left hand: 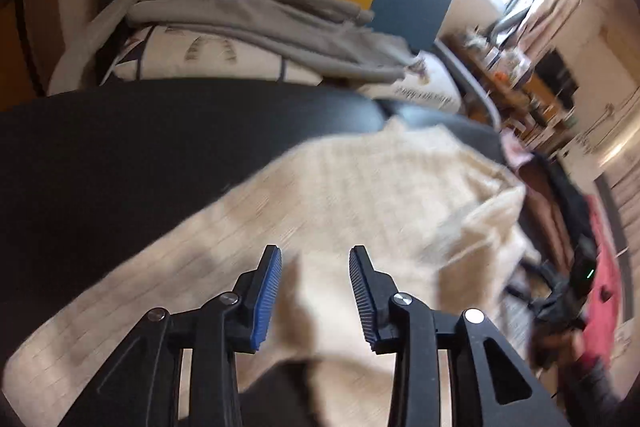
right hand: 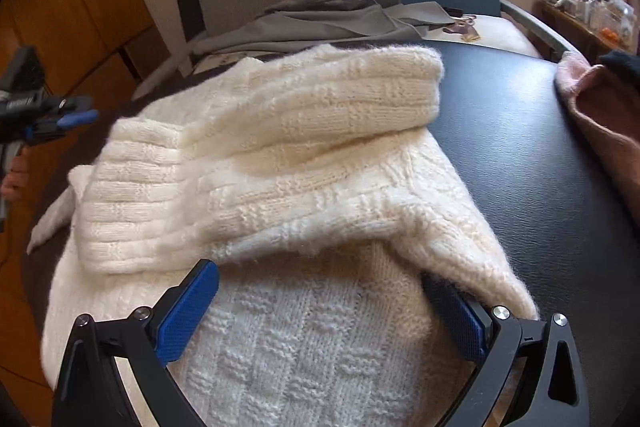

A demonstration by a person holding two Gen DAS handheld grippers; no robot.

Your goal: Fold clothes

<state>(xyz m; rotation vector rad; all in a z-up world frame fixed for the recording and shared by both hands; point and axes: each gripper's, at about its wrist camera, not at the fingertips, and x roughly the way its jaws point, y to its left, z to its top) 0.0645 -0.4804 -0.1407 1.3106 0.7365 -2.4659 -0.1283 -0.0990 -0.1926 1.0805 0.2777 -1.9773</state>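
Right claw [right hand: 320, 311] sits lowest in the right wrist view, blue pads spread wide, straddling the near part of the cream knit sweater [right hand: 280, 155]; right pad is partly tucked under a flap of knit, and whether it presses the fabric cannot be told. Sweater lies bunched on the black table [right hand: 520, 147], centre of frame, ribbed hem or collar rolled over toward the top. Left claw [left hand: 316, 291] hangs over the same sweater [left hand: 320, 195] in the blurred left wrist view, pads apart, nothing between them. From the right wrist view it shows at the left edge [right hand: 76, 119], off the sweater's side. Grey garment [right hand: 328, 19] lies on a chair seat at top centre; pink cloth [right hand: 600, 107] at the right edge of the table.

Risks, as judgement: thick knit is springy, so the rolled fold may flop open if nothing pins it. A closing right claw could snag the loose flap and drag layers askew. Fast left-hand motion may mis-grab one layer only.
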